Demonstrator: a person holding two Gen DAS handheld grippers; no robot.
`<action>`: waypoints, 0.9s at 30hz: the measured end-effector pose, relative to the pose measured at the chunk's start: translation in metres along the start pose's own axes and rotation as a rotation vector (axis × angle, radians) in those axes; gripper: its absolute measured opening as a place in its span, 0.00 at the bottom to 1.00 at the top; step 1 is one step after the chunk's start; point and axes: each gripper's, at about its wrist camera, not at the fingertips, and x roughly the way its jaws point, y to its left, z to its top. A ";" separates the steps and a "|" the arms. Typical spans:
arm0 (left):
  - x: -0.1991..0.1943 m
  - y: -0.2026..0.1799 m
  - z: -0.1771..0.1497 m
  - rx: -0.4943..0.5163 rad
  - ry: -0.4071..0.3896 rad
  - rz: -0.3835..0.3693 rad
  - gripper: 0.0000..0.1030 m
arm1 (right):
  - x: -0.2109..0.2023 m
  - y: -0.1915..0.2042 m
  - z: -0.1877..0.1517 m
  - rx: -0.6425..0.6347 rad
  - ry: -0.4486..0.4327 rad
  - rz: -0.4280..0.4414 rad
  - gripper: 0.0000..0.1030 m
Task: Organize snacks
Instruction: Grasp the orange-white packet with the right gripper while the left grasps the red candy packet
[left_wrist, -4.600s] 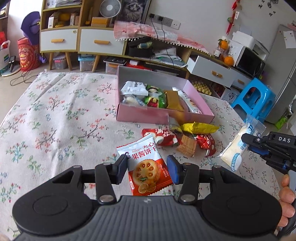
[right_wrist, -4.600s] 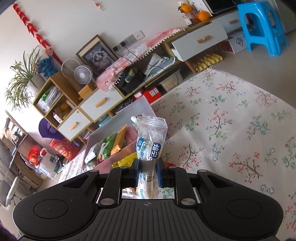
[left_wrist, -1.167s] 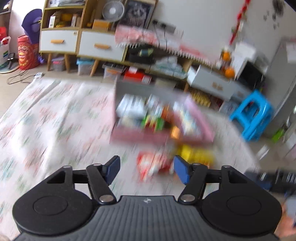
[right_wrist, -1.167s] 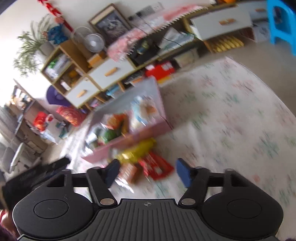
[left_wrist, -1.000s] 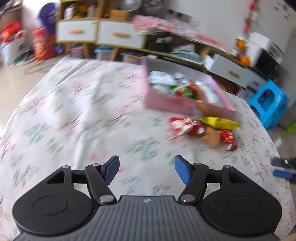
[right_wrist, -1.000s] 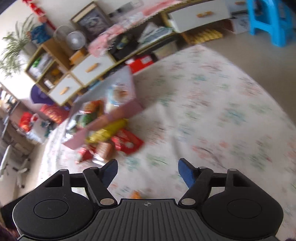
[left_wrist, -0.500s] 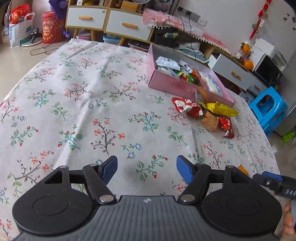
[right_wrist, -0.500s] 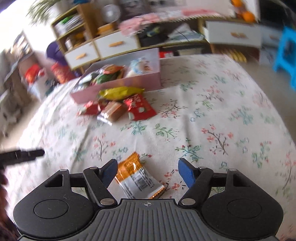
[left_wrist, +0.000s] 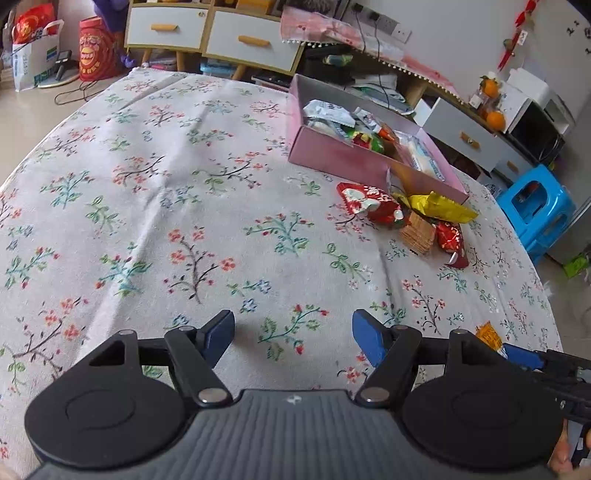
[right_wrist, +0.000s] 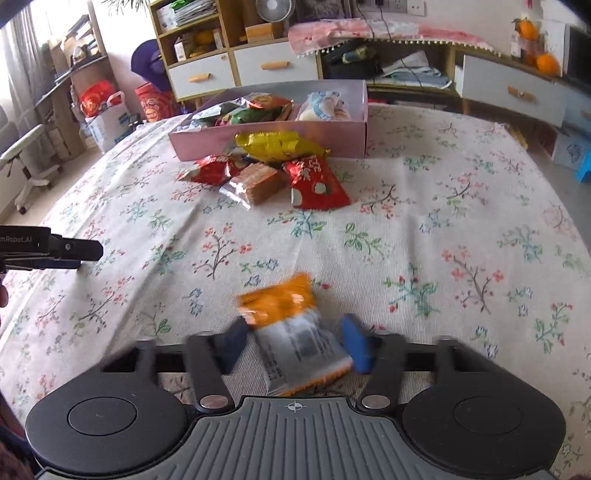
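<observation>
An orange and white snack packet (right_wrist: 291, 334) lies on the floral tablecloth between the fingers of my right gripper (right_wrist: 295, 347), which is open around it; the fingers look blurred. Its corner shows in the left wrist view (left_wrist: 488, 333). My left gripper (left_wrist: 293, 334) is open and empty over bare cloth. A pink box (left_wrist: 332, 155) holds several snacks and also shows in the right wrist view (right_wrist: 360, 125). In front of it lie a yellow packet (right_wrist: 277, 146), two red packets (right_wrist: 314, 181) and a clear-wrapped biscuit pack (right_wrist: 255, 182).
The table (left_wrist: 147, 184) has a floral cloth. A blue stool (left_wrist: 535, 210) stands past its right edge. Shelves and drawers (right_wrist: 236, 70) line the back wall. My left gripper's tip shows at the left of the right wrist view (right_wrist: 70, 249).
Both grippers pulled back from the box toward the near table edge. My right gripper came down around the orange packet and its fingers have drawn closer to it.
</observation>
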 end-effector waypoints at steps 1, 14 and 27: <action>0.000 -0.002 0.001 0.008 -0.003 -0.004 0.65 | 0.000 -0.003 0.001 0.025 -0.003 0.013 0.38; 0.021 -0.045 0.033 0.208 -0.051 0.002 0.66 | -0.012 -0.026 0.011 0.196 -0.087 0.043 0.38; 0.088 -0.067 0.091 0.497 0.029 -0.148 0.81 | -0.009 -0.030 0.011 0.252 -0.097 0.094 0.38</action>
